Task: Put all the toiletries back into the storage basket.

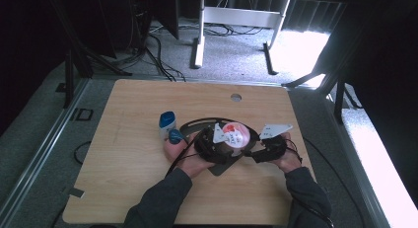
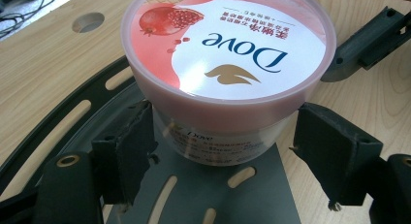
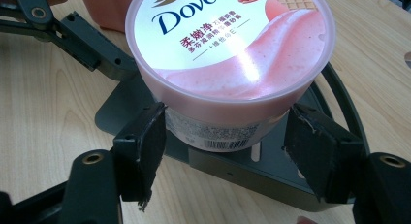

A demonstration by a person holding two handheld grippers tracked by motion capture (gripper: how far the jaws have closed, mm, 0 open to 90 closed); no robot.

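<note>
Both grippers, left (image 1: pixel 215 148) and right (image 1: pixel 262 150), bracket the tub (image 1: pixel 233 135) on the dark plate (image 1: pixel 217 167) at mid-table with jaws open, none clearly clamping, so gripping seems next, requiring squared pads.

A light wooden table (image 1: pixel 148 188) with rounded corners and a round cable hole (image 1: pixel 236 97) stands on grey carpet (image 1: pixel 226 55). Beyond it are the white legs of another desk (image 1: pixel 236 20) and loose black cables (image 1: pixel 160 57). Dark panels, possibly curtains, close off the sides. Bright daylight (image 1: pixel 300 48) falls at right.
</note>
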